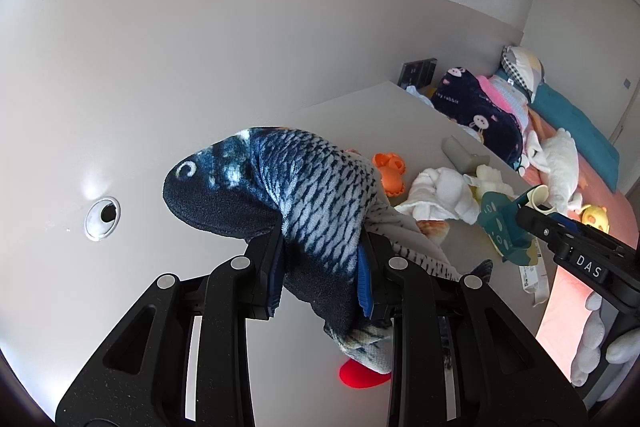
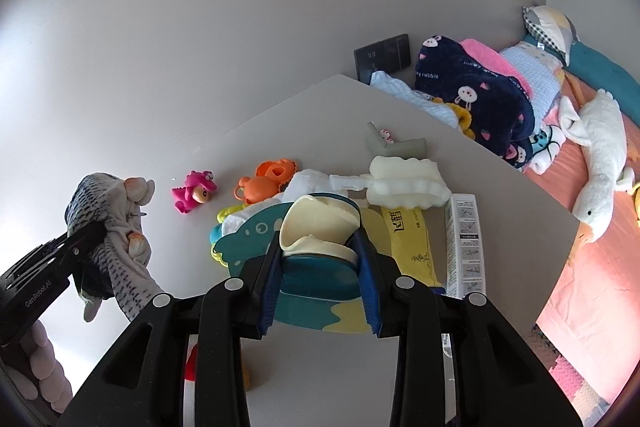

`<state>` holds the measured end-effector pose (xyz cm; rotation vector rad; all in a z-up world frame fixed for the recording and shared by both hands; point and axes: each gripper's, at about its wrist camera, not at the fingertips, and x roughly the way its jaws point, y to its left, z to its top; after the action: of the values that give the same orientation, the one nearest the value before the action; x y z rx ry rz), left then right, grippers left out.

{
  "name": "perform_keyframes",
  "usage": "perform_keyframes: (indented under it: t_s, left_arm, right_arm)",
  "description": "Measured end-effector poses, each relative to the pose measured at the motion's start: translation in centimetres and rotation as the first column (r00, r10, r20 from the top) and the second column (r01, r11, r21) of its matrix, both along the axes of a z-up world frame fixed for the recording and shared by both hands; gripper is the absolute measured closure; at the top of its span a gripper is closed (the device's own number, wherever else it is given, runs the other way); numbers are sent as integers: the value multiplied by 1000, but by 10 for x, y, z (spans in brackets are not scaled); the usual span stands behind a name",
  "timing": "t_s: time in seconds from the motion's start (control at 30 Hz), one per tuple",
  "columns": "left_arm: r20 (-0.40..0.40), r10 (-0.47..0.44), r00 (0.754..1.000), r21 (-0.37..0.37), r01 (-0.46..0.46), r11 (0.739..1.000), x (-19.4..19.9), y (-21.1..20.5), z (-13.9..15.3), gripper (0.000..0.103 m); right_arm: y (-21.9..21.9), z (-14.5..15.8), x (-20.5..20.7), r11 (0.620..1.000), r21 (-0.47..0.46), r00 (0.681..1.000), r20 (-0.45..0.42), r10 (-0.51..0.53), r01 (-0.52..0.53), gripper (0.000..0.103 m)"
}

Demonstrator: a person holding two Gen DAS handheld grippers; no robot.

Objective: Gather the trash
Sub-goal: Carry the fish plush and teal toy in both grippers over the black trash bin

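A blue-scaled plush fish (image 1: 304,179) hangs above the white desk (image 1: 120,107), with my left gripper (image 1: 320,247) shut on its middle. From the right wrist view the same fish (image 2: 96,195) and the left gripper (image 2: 94,233) show at the far left. My right gripper (image 2: 318,243) is shut on a teal dinosaur-shaped toy (image 2: 256,239) that carries a cream cup-like part (image 2: 316,219). The toy is lifted off the desk (image 2: 320,115). In the left wrist view the right gripper (image 1: 524,213) and the teal toy (image 1: 496,223) sit at the right.
On the desk lie a pink dinosaur toy (image 2: 195,190), an orange toy (image 2: 266,179), a white foam piece (image 2: 408,183), a yellow packet (image 2: 408,239), a white box (image 2: 464,243) and a red object (image 1: 362,375). A bed (image 2: 580,267) with blankets and a white plush goose (image 2: 600,163) lies right.
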<state>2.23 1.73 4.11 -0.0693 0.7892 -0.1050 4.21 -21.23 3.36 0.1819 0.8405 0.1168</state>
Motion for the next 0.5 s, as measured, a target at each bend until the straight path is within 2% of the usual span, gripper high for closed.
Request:
perform_keyframes:
  t_s: [0.5]
  left_arm:
    - [1, -136, 991, 14, 136, 991, -41, -59, 9, 74]
  right_arm:
    - [-51, 21, -81, 995, 14, 994, 44, -96, 96, 67]
